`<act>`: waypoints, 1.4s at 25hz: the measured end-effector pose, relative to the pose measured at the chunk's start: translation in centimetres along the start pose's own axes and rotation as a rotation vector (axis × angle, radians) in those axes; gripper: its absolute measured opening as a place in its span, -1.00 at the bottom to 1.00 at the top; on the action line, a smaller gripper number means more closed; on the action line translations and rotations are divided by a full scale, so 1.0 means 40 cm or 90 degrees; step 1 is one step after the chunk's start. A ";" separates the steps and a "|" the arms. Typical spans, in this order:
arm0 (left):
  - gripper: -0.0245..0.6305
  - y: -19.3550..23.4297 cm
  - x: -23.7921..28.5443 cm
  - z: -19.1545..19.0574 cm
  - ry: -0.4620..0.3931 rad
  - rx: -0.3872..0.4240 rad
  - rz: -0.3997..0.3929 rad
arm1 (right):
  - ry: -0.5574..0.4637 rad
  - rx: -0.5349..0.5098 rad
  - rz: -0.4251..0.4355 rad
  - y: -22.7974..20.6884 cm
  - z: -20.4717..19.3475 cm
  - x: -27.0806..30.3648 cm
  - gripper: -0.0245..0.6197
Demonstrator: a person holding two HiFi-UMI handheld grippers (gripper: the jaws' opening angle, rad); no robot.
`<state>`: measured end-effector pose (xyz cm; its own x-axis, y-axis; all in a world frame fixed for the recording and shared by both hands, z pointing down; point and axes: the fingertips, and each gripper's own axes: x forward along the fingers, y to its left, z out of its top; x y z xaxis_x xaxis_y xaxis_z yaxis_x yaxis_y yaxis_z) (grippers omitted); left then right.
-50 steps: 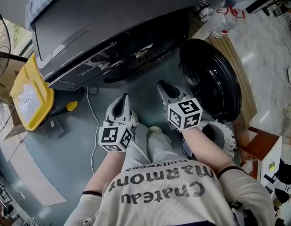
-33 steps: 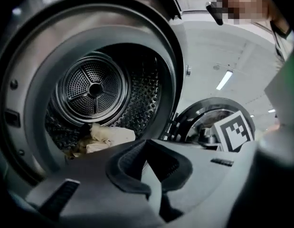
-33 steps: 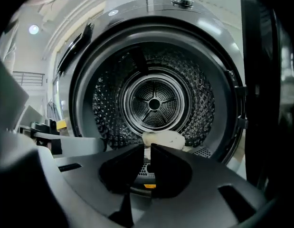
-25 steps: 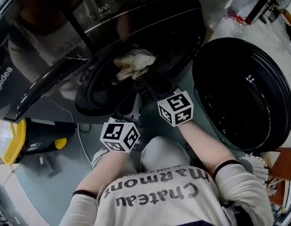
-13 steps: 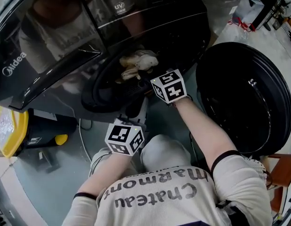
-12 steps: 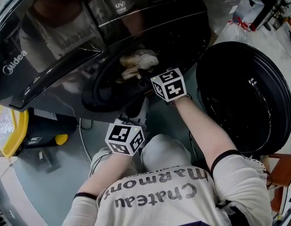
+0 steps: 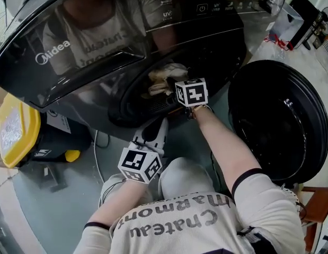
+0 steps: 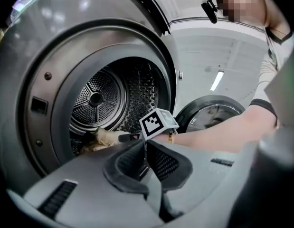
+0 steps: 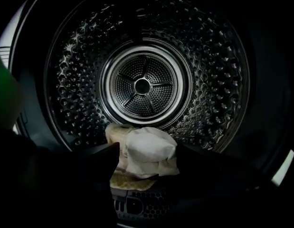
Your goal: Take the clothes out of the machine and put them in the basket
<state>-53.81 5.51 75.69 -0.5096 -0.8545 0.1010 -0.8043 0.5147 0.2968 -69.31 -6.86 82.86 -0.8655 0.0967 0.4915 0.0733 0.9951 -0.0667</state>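
A bundle of cream clothes lies at the front of the steel drum, just inside the machine's mouth. My right gripper reaches into the opening; its jaws have just been opening and now stand wide, one dark finger on each side of the bundle, not pressing it. In the head view its marker cube hangs beside the clothes. My left gripper waits lower down, outside the machine, with its pads together and nothing held.
The round black door stands swung open at the right. A yellow container sits on the floor at the left, with a white cable near it. The person's knee is right below the grippers.
The right gripper has pushed forward and down into the drum's mouth, up to the clothes. The left gripper has shifted slightly toward the machine. The head camera has tilted.
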 end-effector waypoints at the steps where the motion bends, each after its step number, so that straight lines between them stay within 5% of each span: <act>1: -0.90 0.002 -0.010 0.002 0.000 0.002 0.002 | 0.001 0.001 -0.005 -0.001 0.003 0.008 0.21; 7: -0.90 0.041 -0.059 -0.018 0.035 -0.008 0.010 | 0.010 0.003 0.000 0.016 0.013 0.067 0.21; 12: -0.90 0.021 -0.068 -0.021 0.042 -0.018 -0.048 | 0.012 0.008 0.001 0.019 0.000 0.079 0.17; 15: -0.90 -0.019 -0.072 0.026 0.017 0.032 -0.110 | -0.006 -0.001 -0.007 0.019 0.019 0.067 -0.46; 18: -0.90 -0.055 -0.077 0.069 0.026 0.041 -0.140 | 0.000 0.013 -0.004 0.025 0.013 0.019 -0.64; 27: -0.90 -0.109 -0.106 0.234 0.047 -0.047 -0.087 | 0.029 0.024 0.045 0.120 0.050 -0.236 -0.73; 35: -0.90 -0.209 -0.170 0.358 0.103 -0.058 -0.020 | 0.077 0.021 0.076 0.168 0.143 -0.449 -0.74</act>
<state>-48.01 8.00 58.94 -0.4227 -0.8740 0.2398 -0.7845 0.4853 0.3861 -56.11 -2.05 68.64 -0.7858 0.2187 0.5786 0.1549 0.9752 -0.1582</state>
